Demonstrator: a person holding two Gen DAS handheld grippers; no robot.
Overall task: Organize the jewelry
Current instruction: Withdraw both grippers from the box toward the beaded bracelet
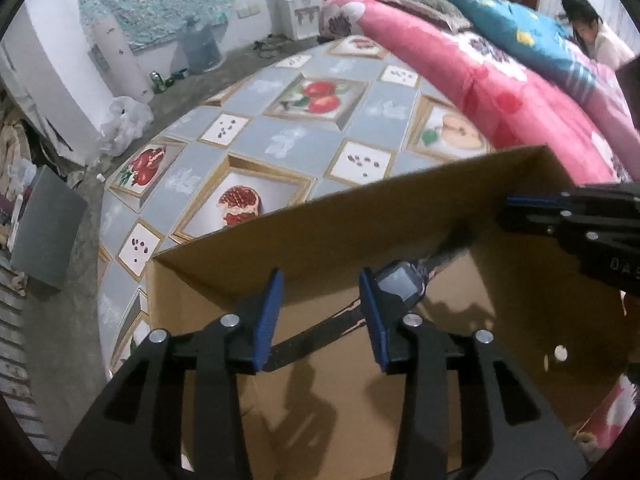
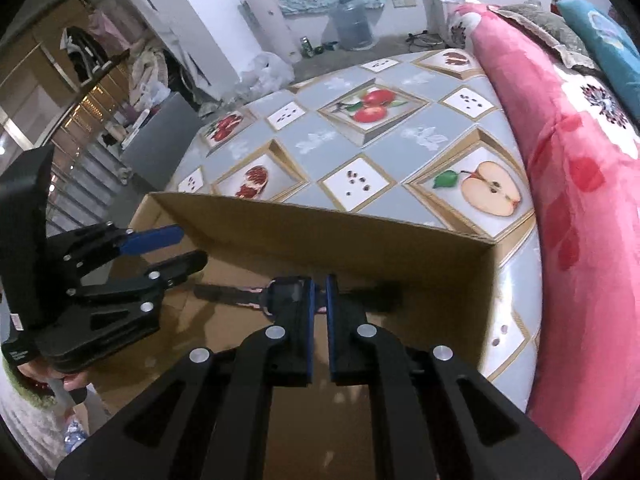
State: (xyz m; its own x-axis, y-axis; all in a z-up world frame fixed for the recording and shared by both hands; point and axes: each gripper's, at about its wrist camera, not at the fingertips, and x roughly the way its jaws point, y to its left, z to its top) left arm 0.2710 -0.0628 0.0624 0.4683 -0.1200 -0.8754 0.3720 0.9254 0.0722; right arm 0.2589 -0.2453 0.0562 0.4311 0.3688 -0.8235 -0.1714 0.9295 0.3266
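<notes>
A dark blue wristwatch (image 1: 400,284) with a square screen lies stretched across the inside of an open cardboard box (image 1: 304,232). My left gripper (image 1: 322,316) is open above the box; the strap runs between its blue pads and the watch face sits by the right pad (image 1: 374,320). My right gripper (image 2: 319,316) is shut on the watch strap (image 2: 224,294) just right of the watch face (image 2: 286,290). The right gripper shows in the left wrist view (image 1: 516,208) at the right, and the left gripper shows in the right wrist view (image 2: 172,248) at the left.
The box (image 2: 360,228) stands on a table with a fruit-patterned cloth (image 1: 288,136). A pink flowered quilt (image 2: 568,184) is piled along the table's right side, with a blue pillow (image 1: 516,28) on it. A person (image 1: 592,36) sits far right. Water bottles and clutter stand on the floor behind.
</notes>
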